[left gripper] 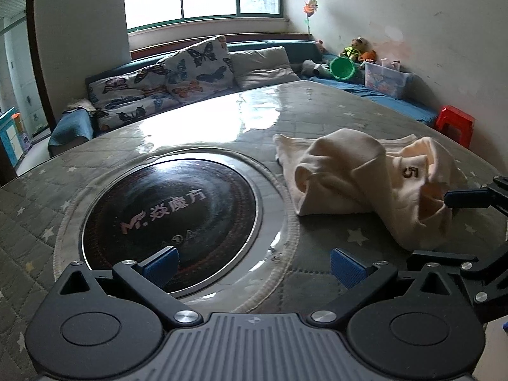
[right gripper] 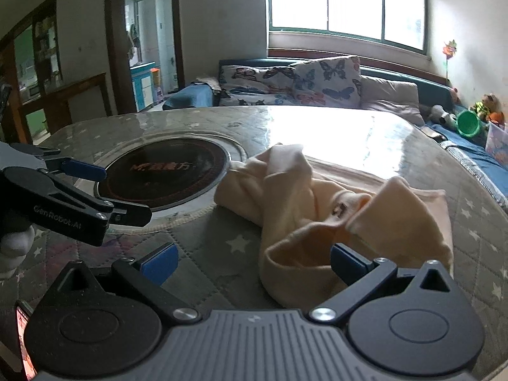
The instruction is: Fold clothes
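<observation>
A crumpled cream garment (left gripper: 365, 184) (right gripper: 317, 209) with a small "5" mark lies bunched on the right half of the round table (left gripper: 222, 120) (right gripper: 206, 247). My left gripper (left gripper: 254, 266) is open and empty. It hovers over the rim of the inset black cooktop (left gripper: 171, 219), left of the garment. In the right wrist view the left gripper (right gripper: 117, 190) shows at the left edge, apart from the cloth. My right gripper (right gripper: 254, 265) is open, its right pad at the garment's near fold. From the left wrist view, the right gripper (left gripper: 431, 228) straddles the cloth's right end.
The table has a grey star-quilted cover under clear plastic. A sofa with butterfly cushions (left gripper: 177, 73) (right gripper: 301, 85) runs behind it. A red stool (left gripper: 455, 123), a clear storage box (left gripper: 385, 77) and a green bucket (left gripper: 342, 68) stand at the far right. A phone (right gripper: 23, 343) shows at the lower left.
</observation>
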Motion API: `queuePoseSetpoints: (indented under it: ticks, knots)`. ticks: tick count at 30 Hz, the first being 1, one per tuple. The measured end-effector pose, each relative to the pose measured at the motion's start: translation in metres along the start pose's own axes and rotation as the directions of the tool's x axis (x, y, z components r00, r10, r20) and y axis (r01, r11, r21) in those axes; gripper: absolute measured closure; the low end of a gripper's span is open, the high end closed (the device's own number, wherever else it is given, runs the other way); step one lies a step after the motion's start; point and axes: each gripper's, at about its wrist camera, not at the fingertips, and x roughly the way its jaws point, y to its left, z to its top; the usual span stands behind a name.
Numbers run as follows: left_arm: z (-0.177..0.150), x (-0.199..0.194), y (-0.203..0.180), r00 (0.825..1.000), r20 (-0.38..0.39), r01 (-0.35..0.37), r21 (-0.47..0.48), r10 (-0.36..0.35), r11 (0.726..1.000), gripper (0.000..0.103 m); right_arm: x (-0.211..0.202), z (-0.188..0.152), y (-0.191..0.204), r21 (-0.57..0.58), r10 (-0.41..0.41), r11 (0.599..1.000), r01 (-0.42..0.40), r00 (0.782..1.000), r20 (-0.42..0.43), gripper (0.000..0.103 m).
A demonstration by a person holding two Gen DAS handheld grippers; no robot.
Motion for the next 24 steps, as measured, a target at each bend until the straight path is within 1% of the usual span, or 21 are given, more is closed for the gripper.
queuePoseSetpoints:
  ticks: [11, 15, 24]
  knots:
    - [0.007, 0.0, -0.015, 1.0, 0.006, 0.028, 0.041, -0.028, 0.999, 0.0, -0.005, -0.007, -0.011, 0.043, -0.025, 0.999, 0.025, 1.0, -0.001, 0.001]
    - [0.008, 0.001, -0.019, 0.999, 0.001, 0.036, 0.052, -0.036, 0.998, 0.0, -0.005, -0.008, -0.014, 0.056, -0.027, 0.998, 0.027, 1.0, -0.004, 0.005]
    - [0.011, 0.003, -0.023, 0.999, -0.002, 0.053, 0.056, -0.053, 0.997, 0.0, -0.006, -0.01, -0.018, 0.069, -0.031, 0.997, 0.032, 0.999, -0.015, 0.006]
